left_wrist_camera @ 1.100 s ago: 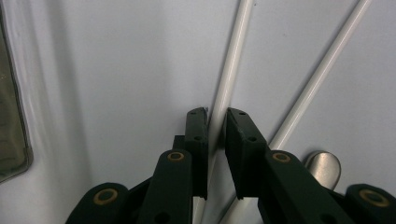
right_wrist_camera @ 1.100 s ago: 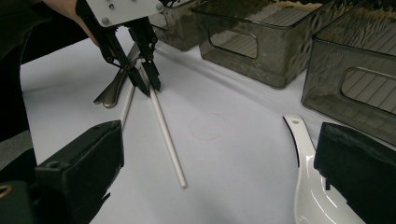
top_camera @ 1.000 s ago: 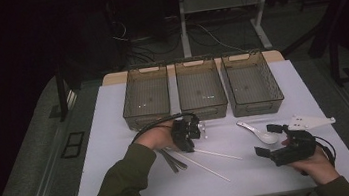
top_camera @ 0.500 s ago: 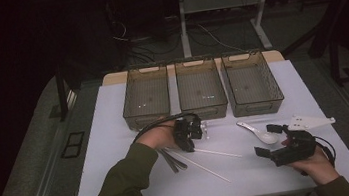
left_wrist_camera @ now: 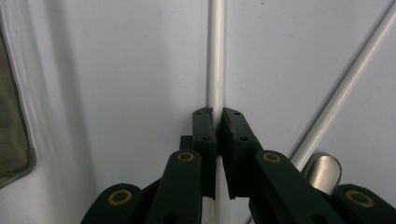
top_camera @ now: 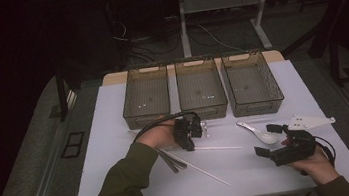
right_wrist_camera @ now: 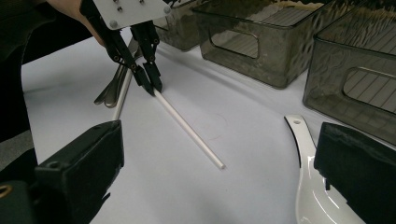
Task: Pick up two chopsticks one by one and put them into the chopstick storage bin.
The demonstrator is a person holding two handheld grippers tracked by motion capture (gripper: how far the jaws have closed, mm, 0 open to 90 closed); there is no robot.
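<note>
A white chopstick (left_wrist_camera: pixel 216 60) (right_wrist_camera: pixel 189 128) (top_camera: pixel 219 148) lies on the white table, and my left gripper (left_wrist_camera: pixel 218 116) (right_wrist_camera: pixel 155 87) (top_camera: pixel 192 146) is shut on one end of it, jaws pointing down at the table. A second white chopstick (left_wrist_camera: pixel 348 86) (top_camera: pixel 207 172) lies slanted beside it. Metal cutlery (right_wrist_camera: pixel 112 91) (top_camera: pixel 170 160) rests just behind the left gripper. My right gripper (top_camera: pixel 268 142) (right_wrist_camera: pixel 219 154) is open near the table's front right, its jaws wide apart. A white ceramic spoon (top_camera: pixel 257 132) (right_wrist_camera: pixel 310 186) lies by its right jaw.
Three smoky clear bins (top_camera: pixel 146 96) (top_camera: pixel 200 88) (top_camera: pixel 252 82) stand in a row at the back of the white table (top_camera: pixel 116 135). A metal handle end (left_wrist_camera: pixel 322 170) shows beside the left jaws. Dark floor surrounds the table.
Almost nothing has moved. The left gripper stays shut on the chopstick end, and the right gripper holds still and open.
</note>
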